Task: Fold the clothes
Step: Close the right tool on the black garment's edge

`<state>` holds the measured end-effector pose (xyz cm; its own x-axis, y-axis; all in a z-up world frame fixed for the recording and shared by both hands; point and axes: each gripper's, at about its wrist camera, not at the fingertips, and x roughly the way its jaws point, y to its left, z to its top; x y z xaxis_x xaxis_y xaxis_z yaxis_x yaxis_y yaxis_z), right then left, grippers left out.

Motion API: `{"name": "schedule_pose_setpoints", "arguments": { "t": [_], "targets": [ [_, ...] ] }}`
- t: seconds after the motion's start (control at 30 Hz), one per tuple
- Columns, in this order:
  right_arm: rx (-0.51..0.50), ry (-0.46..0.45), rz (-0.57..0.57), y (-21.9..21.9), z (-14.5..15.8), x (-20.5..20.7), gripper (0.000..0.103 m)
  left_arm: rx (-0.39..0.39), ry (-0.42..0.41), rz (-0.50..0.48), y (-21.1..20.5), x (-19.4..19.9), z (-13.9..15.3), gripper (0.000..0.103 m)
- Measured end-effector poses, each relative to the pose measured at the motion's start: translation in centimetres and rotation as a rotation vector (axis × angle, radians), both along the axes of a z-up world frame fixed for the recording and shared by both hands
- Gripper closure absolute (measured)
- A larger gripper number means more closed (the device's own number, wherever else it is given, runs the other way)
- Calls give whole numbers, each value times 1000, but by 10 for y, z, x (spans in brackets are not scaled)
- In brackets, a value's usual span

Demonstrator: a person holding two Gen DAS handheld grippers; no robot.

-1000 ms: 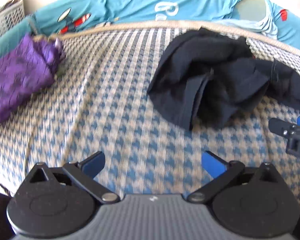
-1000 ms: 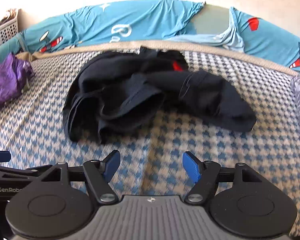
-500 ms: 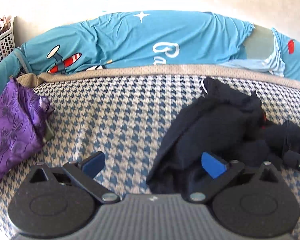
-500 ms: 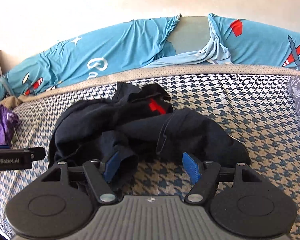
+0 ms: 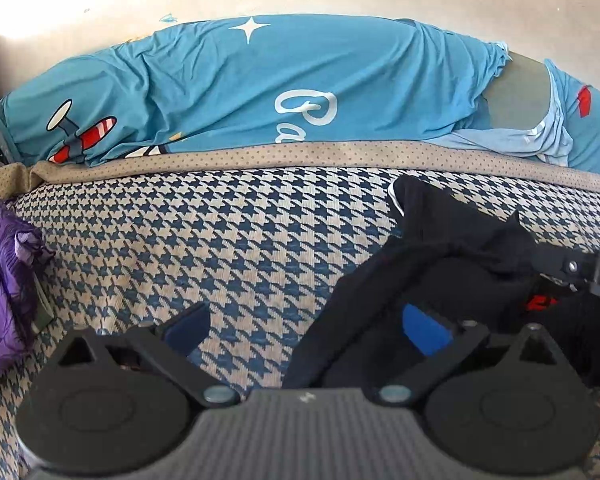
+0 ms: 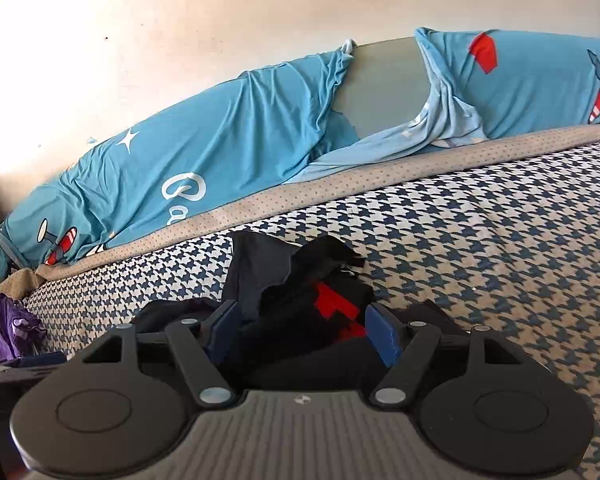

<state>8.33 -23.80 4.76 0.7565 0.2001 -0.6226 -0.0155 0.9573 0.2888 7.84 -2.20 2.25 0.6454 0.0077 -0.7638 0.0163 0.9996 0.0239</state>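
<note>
lying in a crumpled heap on the houndstooth bedcover, the black garment has a red patch showing among its folds, and nothing about it is folded yet. the right gripper sits low over the bunched middle of the heap, its blue pads spread wide to either side of the cloth; the fabric lies between them but is not pinched. the left gripper is just as wide open at the garment's left edge, its right pad over dark cloth and its left pad over bare bedcover, so it holds nothing. the step in hand looks like the first grasp, each tool taking a place on the heap before lifting it to spread it out. the next move likely calls for finding real edges, a hem or a waistband, not the lumped centre, since closing on several layers would only lift a ball. further out, a purple cloth lies at the left of the bed, well apart, and blue printed pillows line the wall behind.
</note>
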Motion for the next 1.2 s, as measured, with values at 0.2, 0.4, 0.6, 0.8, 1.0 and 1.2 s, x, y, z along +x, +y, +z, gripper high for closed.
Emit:
{"name": "schedule_pose_setpoints", "arguments": {
  "t": [0.2,0.4,0.6,0.8,1.0,1.2],
  "targets": [
    [14,37,8,17,-18,31,34,-17,39,-13,3,2,-11,0],
    [-68,18,40,32,-31,42,62,-27,14,6,15,2,-7,0],
    [-78,-29,41,28,-26,36,92,-61,9,23,23,5,-2,0],
    [18,-110,90,24,-10,25,94,-117,-23,95,48,7,14,0],
    [49,-167,236,44,0,9,94,-196,-42,193,86,15,34,0],
    [-68,-191,452,85,-7,-12,94,-274,-15,186,94,15,32,0]
  ]
}}
